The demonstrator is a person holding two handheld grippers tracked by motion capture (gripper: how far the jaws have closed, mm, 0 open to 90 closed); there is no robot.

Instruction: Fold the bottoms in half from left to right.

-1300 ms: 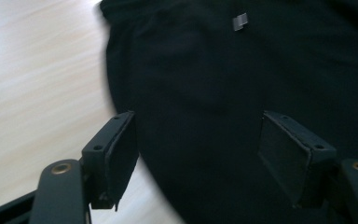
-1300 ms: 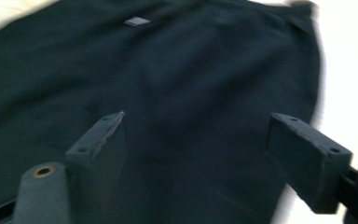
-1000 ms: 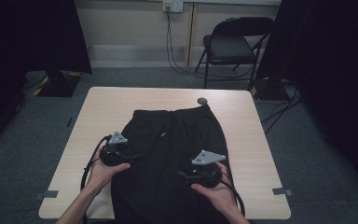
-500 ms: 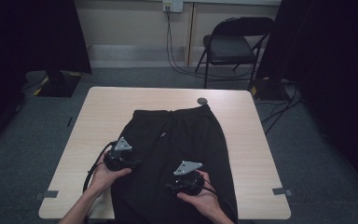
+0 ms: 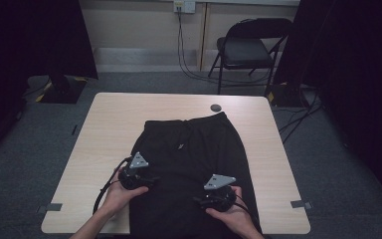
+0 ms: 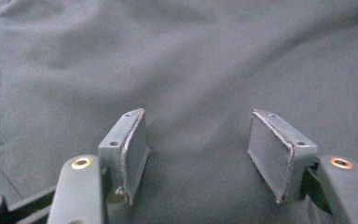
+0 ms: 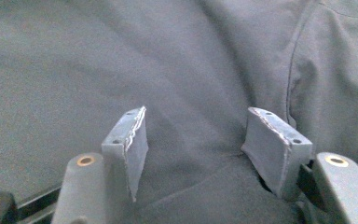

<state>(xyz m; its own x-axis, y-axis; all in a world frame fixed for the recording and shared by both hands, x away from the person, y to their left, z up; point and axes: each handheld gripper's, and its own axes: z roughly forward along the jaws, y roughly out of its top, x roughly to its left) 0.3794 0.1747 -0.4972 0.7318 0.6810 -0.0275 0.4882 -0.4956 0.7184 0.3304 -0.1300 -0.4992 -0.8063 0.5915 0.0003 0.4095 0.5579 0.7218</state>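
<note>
Black shorts on a table in a dim room

The shorts (image 5: 191, 164) lie flat on the light wood table (image 5: 109, 129), waist at the far end, near a small dark disc (image 5: 216, 107). The left gripper (image 6: 198, 154) and right gripper (image 7: 196, 154) are low over the near cloth, jaws apart and holding nothing; the left jaws just opened wider. Behind stand a folding chair (image 5: 251, 47), grey carpet (image 5: 40, 149) and dark curtains (image 5: 363, 74).

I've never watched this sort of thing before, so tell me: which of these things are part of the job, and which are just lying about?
Part of the job:
- black fabric shorts spread on the light wooden table
- left gripper, jaws open over the cloth
- right gripper, jaws open over the cloth

Just lying about:
- small round dark disc on the table
- black folding chair
- floor cables
</note>
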